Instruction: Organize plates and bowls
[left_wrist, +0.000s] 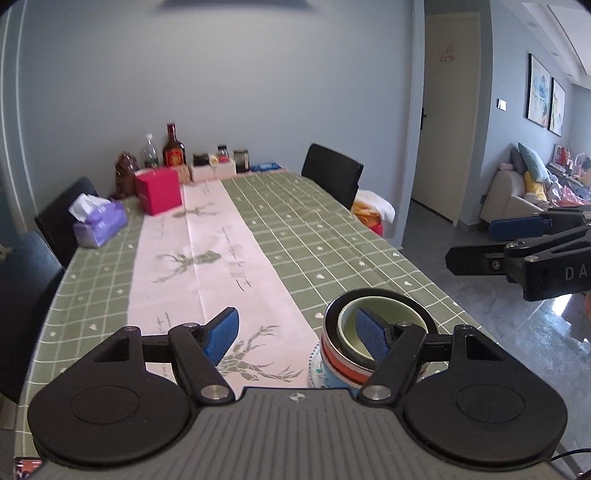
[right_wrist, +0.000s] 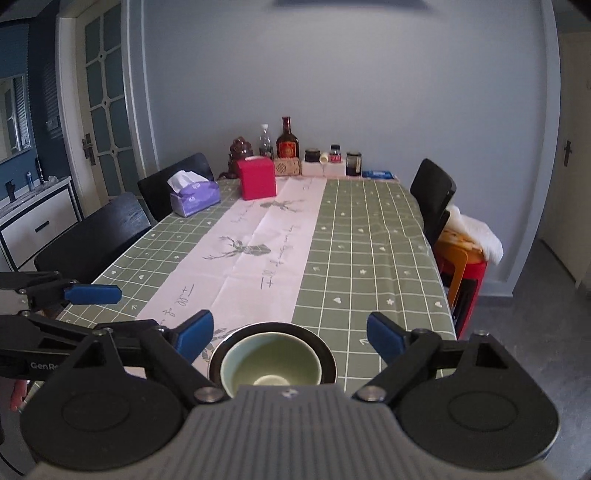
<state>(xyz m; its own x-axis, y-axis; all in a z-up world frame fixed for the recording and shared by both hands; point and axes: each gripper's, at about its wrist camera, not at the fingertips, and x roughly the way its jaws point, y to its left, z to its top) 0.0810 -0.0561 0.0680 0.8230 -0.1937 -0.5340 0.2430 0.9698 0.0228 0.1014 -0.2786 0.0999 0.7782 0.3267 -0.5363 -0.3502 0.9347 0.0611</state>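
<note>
— What sort of place is this?

— A home, its dining area. Ahead of the gripper runs a long table (right_wrist: 369, 236) under a green checked cloth with a pale runner (right_wrist: 266, 243), and black chairs (right_wrist: 434, 195) stand along both sides.

— Anything else domestic?

— At the far end, against the grey wall, stand bottles (right_wrist: 287, 142), jars, a red box (right_wrist: 257, 178) and a tissue pack (right_wrist: 194, 197). Off to the right of the left gripper, a sofa (left_wrist: 517, 192) piled with cushions sits beneath framed pictures (left_wrist: 546, 98).
</note>
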